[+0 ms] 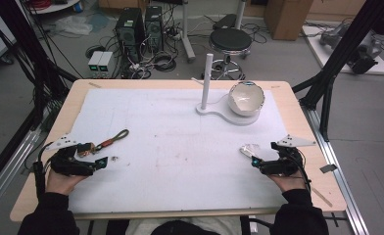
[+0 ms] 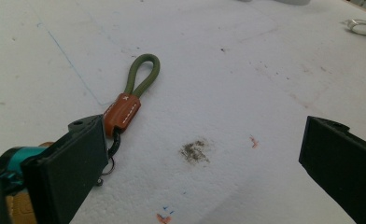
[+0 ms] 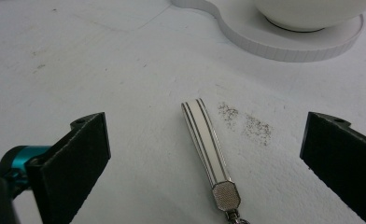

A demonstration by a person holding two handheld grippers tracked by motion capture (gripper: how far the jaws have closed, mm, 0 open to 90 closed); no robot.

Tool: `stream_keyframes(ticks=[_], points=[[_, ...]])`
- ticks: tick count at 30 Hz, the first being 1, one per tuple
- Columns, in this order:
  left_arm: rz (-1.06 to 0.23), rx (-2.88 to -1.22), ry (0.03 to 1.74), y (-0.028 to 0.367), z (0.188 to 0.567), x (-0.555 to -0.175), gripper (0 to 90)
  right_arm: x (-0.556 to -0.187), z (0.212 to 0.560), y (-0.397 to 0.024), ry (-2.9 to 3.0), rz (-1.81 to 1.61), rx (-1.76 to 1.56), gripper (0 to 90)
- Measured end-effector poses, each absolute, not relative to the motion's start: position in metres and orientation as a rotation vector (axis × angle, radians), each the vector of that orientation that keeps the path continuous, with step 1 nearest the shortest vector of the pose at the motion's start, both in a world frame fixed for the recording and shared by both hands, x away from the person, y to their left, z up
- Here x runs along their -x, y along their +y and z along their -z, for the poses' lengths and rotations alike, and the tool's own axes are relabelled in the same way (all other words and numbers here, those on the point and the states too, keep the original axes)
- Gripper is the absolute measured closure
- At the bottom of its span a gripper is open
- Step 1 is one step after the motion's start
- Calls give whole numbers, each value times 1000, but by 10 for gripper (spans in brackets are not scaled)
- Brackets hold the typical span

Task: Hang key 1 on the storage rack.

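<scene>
Bright, even overhead light — soft shadows, slight blur.

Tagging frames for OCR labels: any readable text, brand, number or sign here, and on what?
None readable.
Leather tab of the green loop strap: a small white stitched "x"-like mark, more a stitch than a letter.
Striped white strap and its metal end: no text.
White bowl, white stand: no text.
Computer towers and small boxes on the floor: any labels too small to read.
</scene>
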State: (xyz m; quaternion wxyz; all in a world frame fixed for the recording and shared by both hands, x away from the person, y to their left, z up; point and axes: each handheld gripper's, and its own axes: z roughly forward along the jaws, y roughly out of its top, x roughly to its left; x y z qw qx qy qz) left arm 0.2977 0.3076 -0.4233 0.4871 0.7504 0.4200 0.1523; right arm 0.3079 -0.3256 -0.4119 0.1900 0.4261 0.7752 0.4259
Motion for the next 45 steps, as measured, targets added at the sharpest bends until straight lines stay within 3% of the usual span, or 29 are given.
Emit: stream_keyframes(ticks=[23, 45], points=[[-358, -1836, 1020, 305, 421, -305, 18, -311, 415, -324, 2199, -1133, -1200, 6], [-318, -2061, 1021, 291, 407, -350, 27, -314, 416, -321, 2224, -1118, -1180, 6]])
